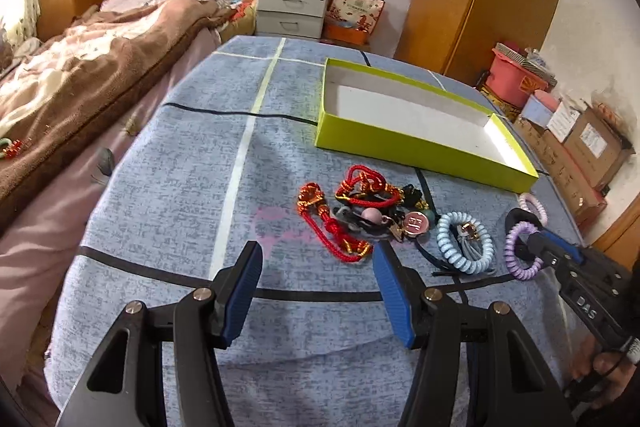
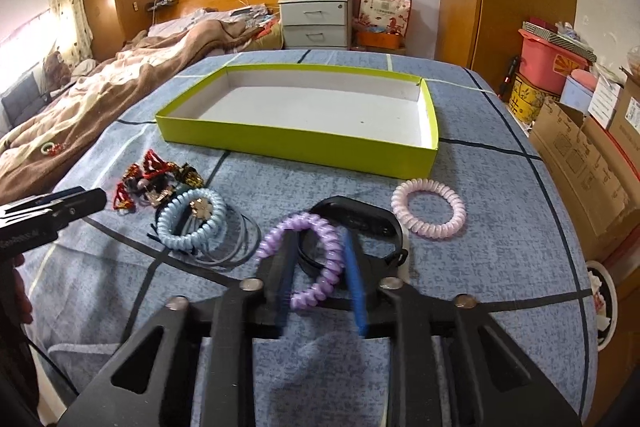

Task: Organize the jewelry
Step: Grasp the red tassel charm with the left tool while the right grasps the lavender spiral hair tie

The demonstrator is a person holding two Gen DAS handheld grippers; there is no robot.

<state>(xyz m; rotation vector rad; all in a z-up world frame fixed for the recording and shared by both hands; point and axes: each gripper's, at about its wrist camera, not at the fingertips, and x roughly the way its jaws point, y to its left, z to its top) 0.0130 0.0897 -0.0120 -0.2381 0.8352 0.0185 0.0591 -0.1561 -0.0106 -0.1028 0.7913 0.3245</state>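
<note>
An empty lime-green box [image 1: 416, 143] [image 2: 296, 143] lies on the blue cloth. In front of it is a heap of red cord bracelets and charms [image 1: 360, 211] [image 2: 154, 183], a light blue coil band [image 1: 464, 243] [image 2: 192, 223], a purple coil band [image 2: 316, 259] [image 1: 524, 251], a black wristband [image 2: 360, 215] and a pink coil band [image 2: 428, 213]. My right gripper [image 2: 318, 251] [image 1: 532, 239] straddles one side of the purple band; whether it grips it is unclear. My left gripper [image 1: 318, 259] is open and empty, just short of the red cords.
A bed with a brown blanket [image 1: 80, 75] runs along the left. A grey bedside drawer unit [image 2: 316, 23] stands behind the table. Cardboard boxes [image 2: 580, 155] and a pink bucket [image 2: 548, 67] crowd the right side. A small green ring [image 2: 50, 148] lies on the blanket.
</note>
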